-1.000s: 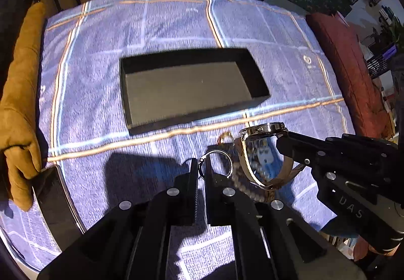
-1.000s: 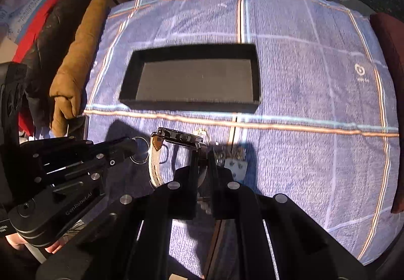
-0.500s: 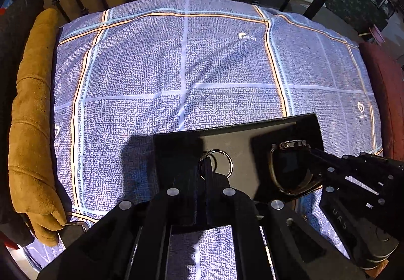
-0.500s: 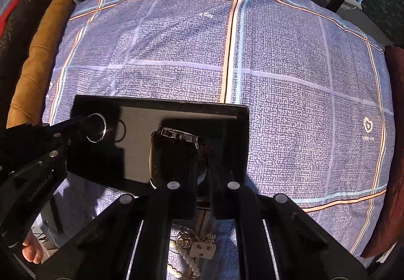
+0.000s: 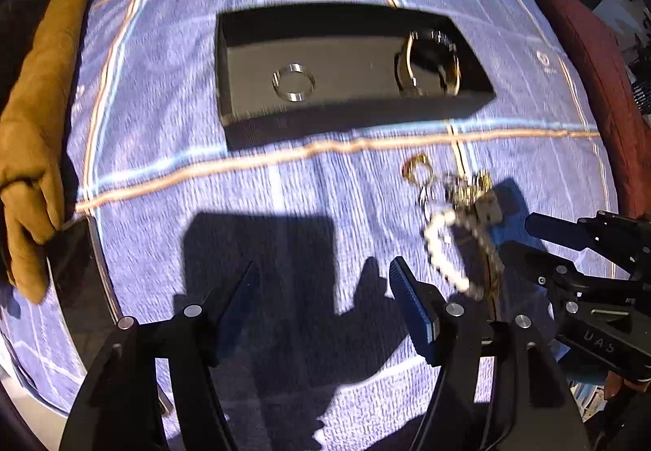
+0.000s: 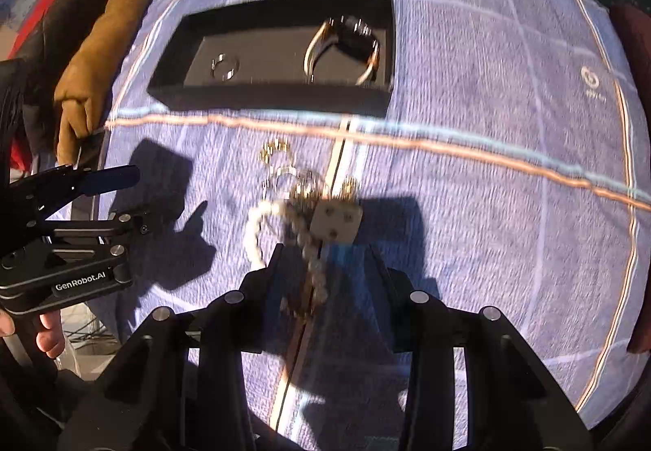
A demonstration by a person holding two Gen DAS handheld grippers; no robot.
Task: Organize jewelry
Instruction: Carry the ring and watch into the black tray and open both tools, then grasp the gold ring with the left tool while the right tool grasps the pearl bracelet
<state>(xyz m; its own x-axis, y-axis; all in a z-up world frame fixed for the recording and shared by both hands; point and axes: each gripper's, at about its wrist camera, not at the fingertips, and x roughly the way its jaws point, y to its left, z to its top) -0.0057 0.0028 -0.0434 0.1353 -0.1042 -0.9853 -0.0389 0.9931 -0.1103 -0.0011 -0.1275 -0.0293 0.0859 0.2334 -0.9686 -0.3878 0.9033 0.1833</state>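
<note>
A black tray [image 5: 252, 117] [image 6: 171, 85] rests on the blue checked cloth. Inside it lie a silver ring [image 5: 293, 82] [image 6: 224, 66] on the left and a gold-strapped watch [image 5: 429, 62] [image 6: 346, 48] on the right. Nearer me is a jewelry pile with a gold ring [image 5: 417, 168], a pearl bracelet [image 5: 443, 251] [image 6: 260, 231] and an earring card [image 6: 335, 223]. My left gripper [image 5: 325, 284] [image 6: 130, 197] is opening over bare cloth, nothing between its jaws. My right gripper [image 6: 327, 260] [image 5: 529, 239] is opening above the pile; its pads press on nothing.
A mustard-coloured cushion [image 5: 32, 125] hangs over the left side and a red cushion [image 5: 590, 85] lies along the right. A dark flat object [image 5: 77, 260] sits at the cloth's left edge. Iron bars stand behind. A hand [image 6: 49, 333] holds the left gripper.
Both grippers were shut over the tray, the left on the ring and the right on the watch. Both pieces now lie in the tray, and the grippers have pulled back with jaws apart.
</note>
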